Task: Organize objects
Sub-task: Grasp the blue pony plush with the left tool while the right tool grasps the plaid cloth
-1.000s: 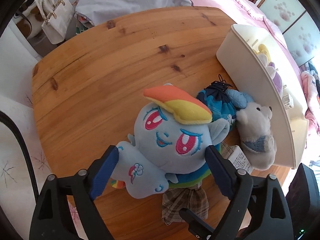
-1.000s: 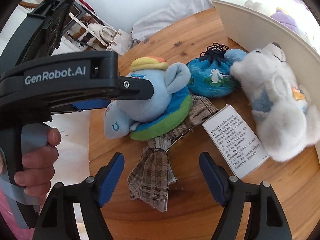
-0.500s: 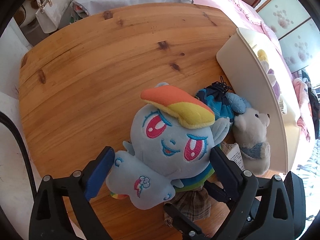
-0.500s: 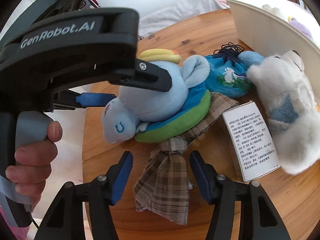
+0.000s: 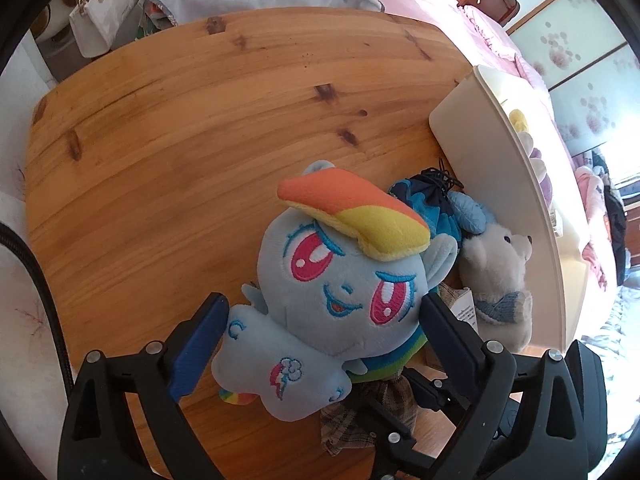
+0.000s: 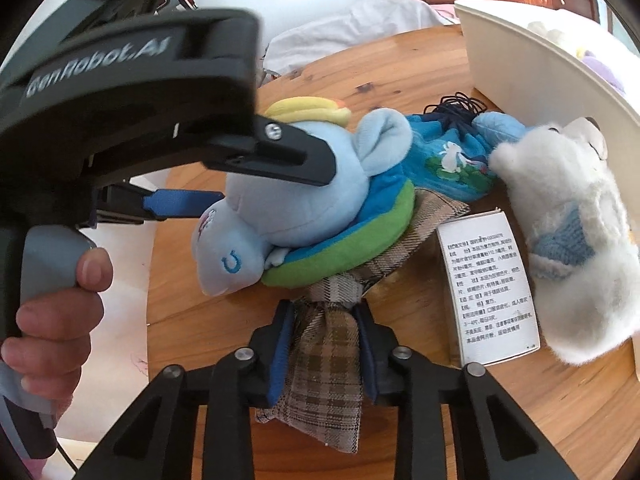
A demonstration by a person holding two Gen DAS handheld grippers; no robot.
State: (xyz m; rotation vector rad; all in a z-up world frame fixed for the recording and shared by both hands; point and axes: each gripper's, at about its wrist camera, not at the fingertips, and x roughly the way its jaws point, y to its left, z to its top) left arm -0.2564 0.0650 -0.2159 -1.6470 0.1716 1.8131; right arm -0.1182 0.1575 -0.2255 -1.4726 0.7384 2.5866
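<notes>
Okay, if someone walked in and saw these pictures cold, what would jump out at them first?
The big blue pony plush with its rainbow mane, lying mid-table between the wide-open fingers of the left tool. Next, the right tool, its jaws closing around the plaid cloth that runs under the pony. To the right lie a white bear plush and a printed box, beside a white bin.

White lettering reading "GenRobot.AI" runs along the black body of the left gripper (image 6: 256,184). A white box (image 6: 489,286) on the table carries printed Chinese text, too small to read.
</notes>
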